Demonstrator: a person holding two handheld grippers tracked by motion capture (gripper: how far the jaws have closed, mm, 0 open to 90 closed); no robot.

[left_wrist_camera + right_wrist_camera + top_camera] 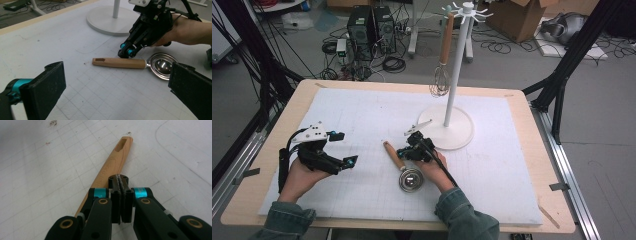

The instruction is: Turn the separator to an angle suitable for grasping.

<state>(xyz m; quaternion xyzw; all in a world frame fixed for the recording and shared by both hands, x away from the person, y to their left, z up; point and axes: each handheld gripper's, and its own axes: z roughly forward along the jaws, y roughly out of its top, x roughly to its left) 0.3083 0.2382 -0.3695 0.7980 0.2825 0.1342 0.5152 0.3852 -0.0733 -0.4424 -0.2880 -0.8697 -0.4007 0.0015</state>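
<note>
A utensil with a light wooden handle (393, 155) and a round metal bowl (411, 180) lies flat on the white mat (362, 120) near the table's middle. The handle (118, 63) has a slot at its free end, and the metal bowl (161, 65) shines beside it. My right gripper (402, 152) is shut with nothing between its jaws. Its closed tips (121, 179) hover right at the handle (112, 162); I cannot tell whether they touch. From the left gripper view, the right gripper (126, 52) points down at the handle's far side. My left gripper (344, 148) rests at the left, open and holding nothing (118, 87).
A white stand (453, 80) with a round base (459, 137) rises just behind the right hand. A whisk (441, 82) with a wooden handle hangs from its top hooks. The wooden table edge (532, 130) frames the mat. Cables and computer towers (372, 25) sit on the floor beyond.
</note>
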